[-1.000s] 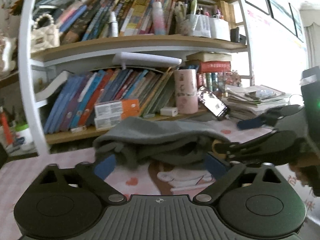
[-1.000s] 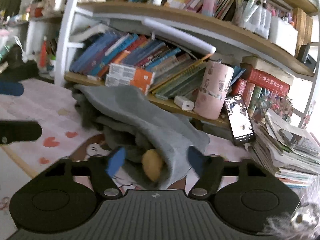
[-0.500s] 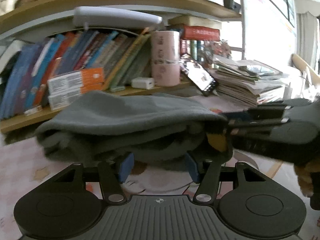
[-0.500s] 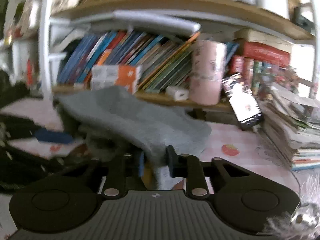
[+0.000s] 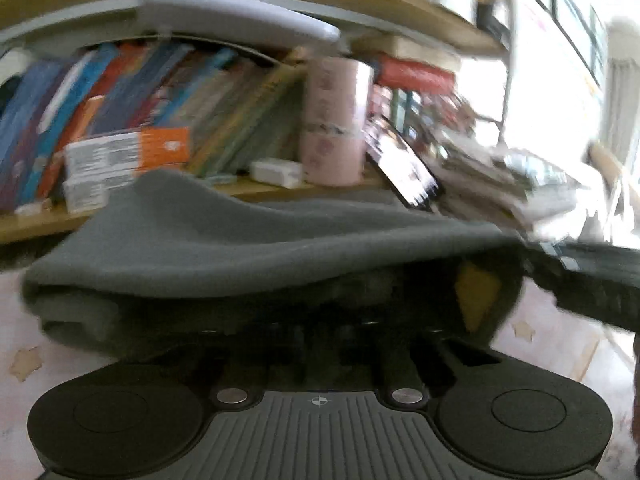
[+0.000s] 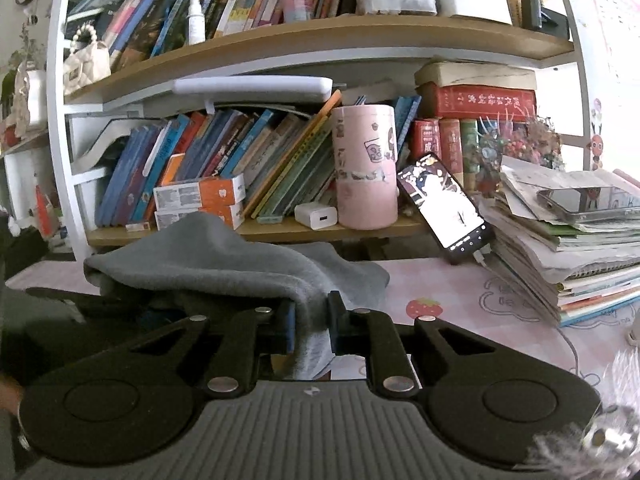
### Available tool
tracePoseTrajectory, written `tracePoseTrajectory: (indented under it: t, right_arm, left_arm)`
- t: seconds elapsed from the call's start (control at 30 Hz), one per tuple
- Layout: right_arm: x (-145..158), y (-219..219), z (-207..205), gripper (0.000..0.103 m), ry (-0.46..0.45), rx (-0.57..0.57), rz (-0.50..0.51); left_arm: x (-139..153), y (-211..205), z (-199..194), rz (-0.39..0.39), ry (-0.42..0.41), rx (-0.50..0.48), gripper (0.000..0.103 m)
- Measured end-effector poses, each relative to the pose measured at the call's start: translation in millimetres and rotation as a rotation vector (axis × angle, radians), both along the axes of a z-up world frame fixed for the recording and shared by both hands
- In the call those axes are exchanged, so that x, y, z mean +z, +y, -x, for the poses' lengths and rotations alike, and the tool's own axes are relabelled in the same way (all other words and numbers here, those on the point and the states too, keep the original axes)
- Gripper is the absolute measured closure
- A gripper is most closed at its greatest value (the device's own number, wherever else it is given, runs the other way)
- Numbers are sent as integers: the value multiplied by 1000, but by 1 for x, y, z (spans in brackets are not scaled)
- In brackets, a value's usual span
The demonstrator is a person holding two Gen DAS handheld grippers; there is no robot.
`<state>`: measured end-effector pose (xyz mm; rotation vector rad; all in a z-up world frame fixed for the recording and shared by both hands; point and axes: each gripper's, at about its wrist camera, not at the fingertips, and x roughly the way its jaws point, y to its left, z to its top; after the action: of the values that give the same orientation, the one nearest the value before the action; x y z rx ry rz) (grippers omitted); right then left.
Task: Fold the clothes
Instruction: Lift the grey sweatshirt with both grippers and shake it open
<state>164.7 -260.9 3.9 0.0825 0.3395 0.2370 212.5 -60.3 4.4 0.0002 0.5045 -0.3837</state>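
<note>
Pink tablecloth [image 6: 460, 280] w/ grey garment [image 6: 224, 256], bookshelf [image 6: 320, 40] behind.

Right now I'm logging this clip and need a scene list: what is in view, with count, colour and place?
Garment: one, grey, bunched on the table before the shelf.
Table: one, pink cartoon-print cover.
Tube: one, pink, upright on the lower shelf.
Charger: one, white, left of the tube.
Boxes: two, orange-white, stacked on the lower shelf.
Phone: one, screen lit, leaning right of the tube.
Paper stack: one, mixed colours, table's right, second phone on top.
Books: many, leaning on the shelf.
Right gripper: black, clamped on the garment's edge.
Left gripper: black, fingertips hidden under the garment.
</note>
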Motion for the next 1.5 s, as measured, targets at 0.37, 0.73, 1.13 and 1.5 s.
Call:
tracePoseTrajectory:
  t: [0.37,0.73,1.13,1.5]
  right_arm:
    - [5,31,33,93,106,312,-169]
    - [-12,63,54,96,297,560,-248]
    - [-22,74,62,54,352,632,-267]
    - [-28,82,23,78,343,530,-259]
  left_arm:
    - [145,70,66,-36,-379,199,103]
    - [157,116,62,-180,-298,403,97]
    - [92,127,151,-308,-85,248,20]
    - [57,170,97,15,215,366,89]
